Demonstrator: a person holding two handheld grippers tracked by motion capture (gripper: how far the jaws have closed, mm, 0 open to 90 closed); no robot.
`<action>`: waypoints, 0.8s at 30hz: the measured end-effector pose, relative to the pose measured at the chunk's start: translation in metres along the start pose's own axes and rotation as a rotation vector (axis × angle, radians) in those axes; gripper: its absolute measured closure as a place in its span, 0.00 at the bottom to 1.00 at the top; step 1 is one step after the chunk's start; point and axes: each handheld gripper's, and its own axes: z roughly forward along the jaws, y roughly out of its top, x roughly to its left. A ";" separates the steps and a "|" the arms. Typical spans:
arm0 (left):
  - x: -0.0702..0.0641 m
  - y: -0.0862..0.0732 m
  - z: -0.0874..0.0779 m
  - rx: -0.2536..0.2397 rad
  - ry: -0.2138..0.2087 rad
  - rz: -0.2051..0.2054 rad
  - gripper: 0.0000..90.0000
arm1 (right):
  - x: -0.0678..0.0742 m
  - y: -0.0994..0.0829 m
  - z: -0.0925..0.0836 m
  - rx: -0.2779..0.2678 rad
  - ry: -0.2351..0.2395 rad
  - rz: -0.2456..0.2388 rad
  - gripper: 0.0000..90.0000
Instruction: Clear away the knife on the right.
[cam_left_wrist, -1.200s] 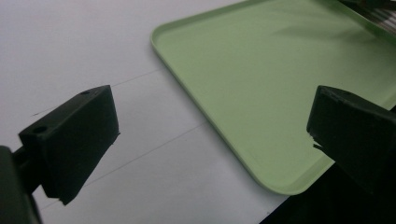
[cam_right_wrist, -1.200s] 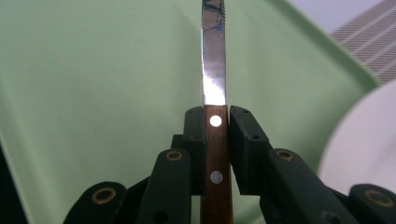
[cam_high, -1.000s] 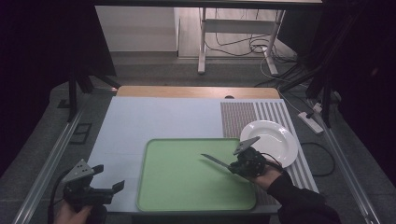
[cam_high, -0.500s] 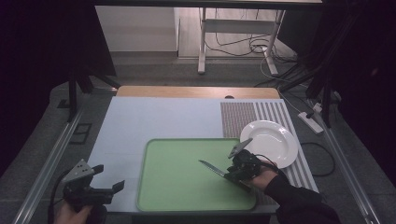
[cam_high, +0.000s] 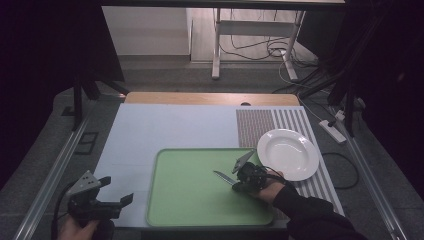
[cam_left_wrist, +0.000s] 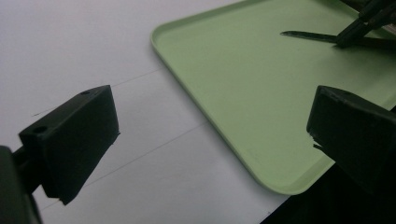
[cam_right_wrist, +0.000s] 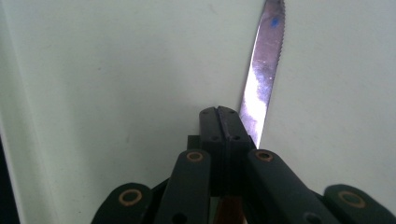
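A serrated table knife (cam_high: 222, 176) (cam_right_wrist: 261, 70) points left, low over the right part of the green tray (cam_high: 190, 200). My right gripper (cam_high: 237, 184) (cam_right_wrist: 219, 112) is shut on the knife. Its jaws have just closed further, and the blade sticks out past the pressed pads. My left gripper (cam_high: 116, 190) (cam_left_wrist: 210, 135) is open and empty, near the table's front left corner, just left of the tray (cam_left_wrist: 233, 70). From the left gripper view, the knife (cam_left_wrist: 313, 37) and the right gripper (cam_left_wrist: 359, 28) show at the far side of the tray.
A white plate (cam_high: 287, 152), with nothing on it, sits right of the tray on a striped mat (cam_high: 260, 125). A pale blue sheet (cam_high: 165, 130) covers the table. A cable loops on the floor to the right.
My right gripper has carried the knife left and slightly down, away from the plate and further over the tray. The left gripper has stayed where it was.
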 end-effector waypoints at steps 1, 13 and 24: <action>0.000 0.000 0.000 0.000 0.000 0.000 0.02 | -0.002 -0.001 -0.001 0.004 -0.020 0.004 1.00; 0.000 0.000 0.000 -0.005 -0.001 0.001 0.02 | -0.031 -0.019 -0.015 0.009 -0.100 0.122 0.99; 0.000 0.000 0.000 -0.005 -0.001 0.000 0.02 | -0.042 -0.032 -0.025 0.028 -0.097 0.183 0.99</action>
